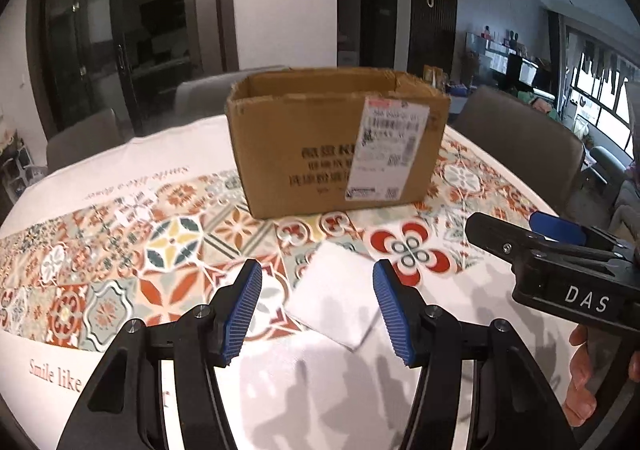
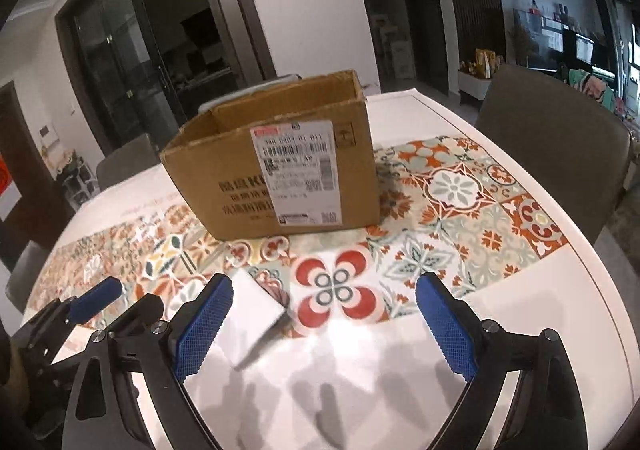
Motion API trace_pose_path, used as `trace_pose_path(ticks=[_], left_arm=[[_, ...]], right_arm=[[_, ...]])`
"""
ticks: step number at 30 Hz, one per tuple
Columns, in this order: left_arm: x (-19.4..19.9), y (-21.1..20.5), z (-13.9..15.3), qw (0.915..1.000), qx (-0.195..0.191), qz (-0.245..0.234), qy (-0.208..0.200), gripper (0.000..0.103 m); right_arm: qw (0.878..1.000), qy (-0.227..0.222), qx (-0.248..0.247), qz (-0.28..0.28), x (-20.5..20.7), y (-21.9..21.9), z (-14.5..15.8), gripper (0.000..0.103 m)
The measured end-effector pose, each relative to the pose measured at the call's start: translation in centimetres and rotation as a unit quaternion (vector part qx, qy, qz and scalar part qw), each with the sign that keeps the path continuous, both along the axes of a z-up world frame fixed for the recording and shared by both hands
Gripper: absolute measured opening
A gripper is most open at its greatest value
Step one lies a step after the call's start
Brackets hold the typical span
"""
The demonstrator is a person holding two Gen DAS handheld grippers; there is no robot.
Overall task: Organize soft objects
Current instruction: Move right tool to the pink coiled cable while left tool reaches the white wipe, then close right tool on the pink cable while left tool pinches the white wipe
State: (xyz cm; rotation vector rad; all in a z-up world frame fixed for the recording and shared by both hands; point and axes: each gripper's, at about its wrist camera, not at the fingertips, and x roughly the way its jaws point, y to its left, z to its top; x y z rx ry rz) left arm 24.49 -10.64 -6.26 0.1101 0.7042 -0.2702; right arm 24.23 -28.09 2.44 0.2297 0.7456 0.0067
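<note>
From where I steer, the desk shows its rounded white edge curving away on the right, with a chair close behind it and another chair past the far side. The patterned cloth covers the middle, and the open cardboard box stands upright near the far part of it, shipping label facing me. Between the box and my tools there is a bare stretch of cloth and white top, room enough to work.

Both tools tilt downward toward the desk. A hand grips the handle of the right one at the edge of the left view.

The left hand-held gripper has its blue pads apart, with nothing pinched; the white soft pad lies flat on the desk, seen through the gap, untouched. The right hand-held gripper is spread wide and empty, the white pad just beside its left finger.
</note>
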Motion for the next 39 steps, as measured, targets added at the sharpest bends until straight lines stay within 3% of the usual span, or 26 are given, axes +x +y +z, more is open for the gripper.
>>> trace_pose_path(ticks=[13, 24, 28, 30, 35, 39], left_arm=[[1.2, -2.0, -5.5, 0.9962, -0.011, -0.032, 0.081, 0.057], [3.2, -3.6, -8.0, 0.9948, 0.028, -0.033, 0.093, 0.056], [3.6, -3.5, -8.3, 0.9943, 0.027, -0.032, 0.098, 0.036], [3.6, -3.3, -8.2, 0.9943, 0.022, -0.033, 0.099, 0.021], [3.5, -2.6, -7.8, 0.9943, 0.006, -0.032, 0.102, 0.007], [3.6, -1.8, -7.3, 0.993, -0.023, -0.032, 0.111, 0.007]], right_arm=[[0.999, 0.038, -0.031, 0.006, -0.1, -0.5, -3.1, 0.094], [0.998, 0.064, -0.027, 0.011, 0.4, -0.6, -4.8, 0.094], [0.997, 0.07, -0.032, 0.012, 0.5, -0.3, -5.2, 0.094], [0.997, 0.071, -0.034, 0.014, 0.5, -0.1, -5.3, 0.094], [0.997, 0.073, -0.032, 0.014, 0.7, 0.0, -5.4, 0.094], [0.996, 0.075, -0.032, 0.021, 1.0, 0.5, -5.5, 0.094]])
